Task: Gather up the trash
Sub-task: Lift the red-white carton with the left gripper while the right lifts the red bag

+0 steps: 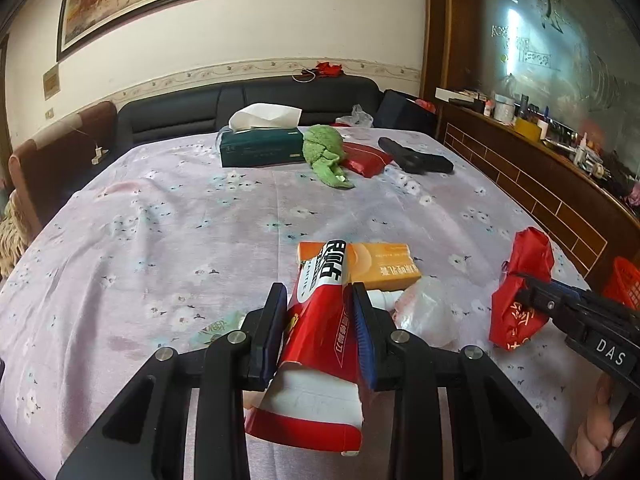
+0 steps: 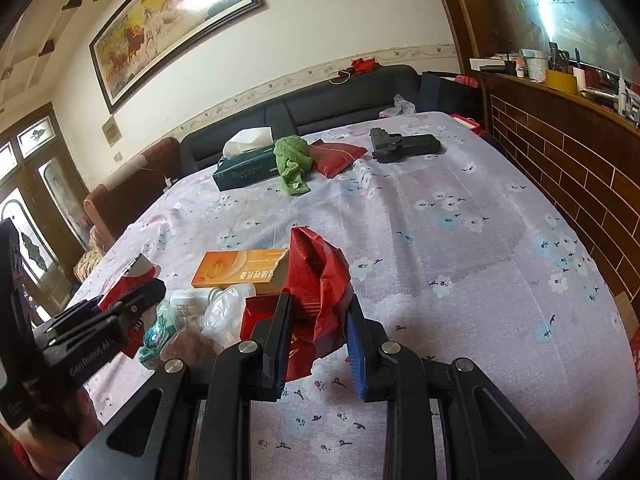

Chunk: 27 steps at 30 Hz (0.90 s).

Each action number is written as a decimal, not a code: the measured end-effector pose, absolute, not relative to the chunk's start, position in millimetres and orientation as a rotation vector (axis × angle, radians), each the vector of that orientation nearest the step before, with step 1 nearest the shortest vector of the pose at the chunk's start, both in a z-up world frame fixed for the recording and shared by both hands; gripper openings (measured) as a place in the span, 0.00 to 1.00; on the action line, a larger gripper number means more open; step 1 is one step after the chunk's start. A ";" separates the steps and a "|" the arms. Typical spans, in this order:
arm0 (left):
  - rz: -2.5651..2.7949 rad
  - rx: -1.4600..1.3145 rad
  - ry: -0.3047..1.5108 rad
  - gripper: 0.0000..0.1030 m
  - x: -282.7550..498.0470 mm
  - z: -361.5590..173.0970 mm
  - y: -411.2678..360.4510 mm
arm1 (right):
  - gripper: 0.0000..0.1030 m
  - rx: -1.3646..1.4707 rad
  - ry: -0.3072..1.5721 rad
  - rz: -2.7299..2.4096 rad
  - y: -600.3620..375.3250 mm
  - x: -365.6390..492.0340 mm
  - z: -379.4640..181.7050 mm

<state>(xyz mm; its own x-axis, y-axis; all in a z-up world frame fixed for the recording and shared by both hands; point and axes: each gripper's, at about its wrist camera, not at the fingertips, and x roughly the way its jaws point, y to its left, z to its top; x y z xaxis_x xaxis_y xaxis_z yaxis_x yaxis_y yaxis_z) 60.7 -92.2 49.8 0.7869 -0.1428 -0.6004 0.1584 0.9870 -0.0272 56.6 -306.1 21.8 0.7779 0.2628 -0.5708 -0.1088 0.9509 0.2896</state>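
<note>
My left gripper (image 1: pixel 319 295) is shut on a red and white carton (image 1: pixel 320 344), lifted a little off the flowered tablecloth. My right gripper (image 2: pixel 320 304) is shut on a crumpled red plastic bag (image 2: pixel 320 276), which also shows at the right of the left wrist view as the red bag (image 1: pixel 520 292). Between them lie an orange box (image 1: pixel 380 266), a clear plastic bag (image 1: pixel 424 312) and a white bottle (image 2: pixel 192 300). In the right wrist view the left gripper (image 2: pixel 150 290) holds the carton (image 2: pixel 128 280) at the left.
At the far side of the table (image 2: pixel 460 240) sit a green tissue box (image 2: pixel 244 172), a green cloth (image 2: pixel 294 164), a red packet (image 2: pixel 338 156) and a black toy pistol (image 2: pixel 404 145). A dark sofa (image 1: pixel 248 104) runs behind. A wooden counter (image 1: pixel 532 184) borders the right. A red basket (image 1: pixel 622 280) stands at the right.
</note>
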 end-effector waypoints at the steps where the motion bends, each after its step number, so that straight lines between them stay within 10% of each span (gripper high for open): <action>1: -0.162 0.024 0.648 0.30 61.4 49.3 -92.2 | 0.26 0.248 0.652 0.204 -306.2 57.1 21.6; 27: -0.127 0.098 0.602 0.31 53.4 49.9 -102.8 | 0.26 0.230 0.650 0.212 -300.9 55.6 22.3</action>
<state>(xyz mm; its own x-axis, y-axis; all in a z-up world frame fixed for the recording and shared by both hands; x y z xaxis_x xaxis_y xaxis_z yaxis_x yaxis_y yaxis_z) 53.4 -102.8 49.9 0.8167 -0.0905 -0.5699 0.1476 0.9875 0.0547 55.6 -300.9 22.3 0.7761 0.2657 -0.5719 -0.1228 0.9532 0.2762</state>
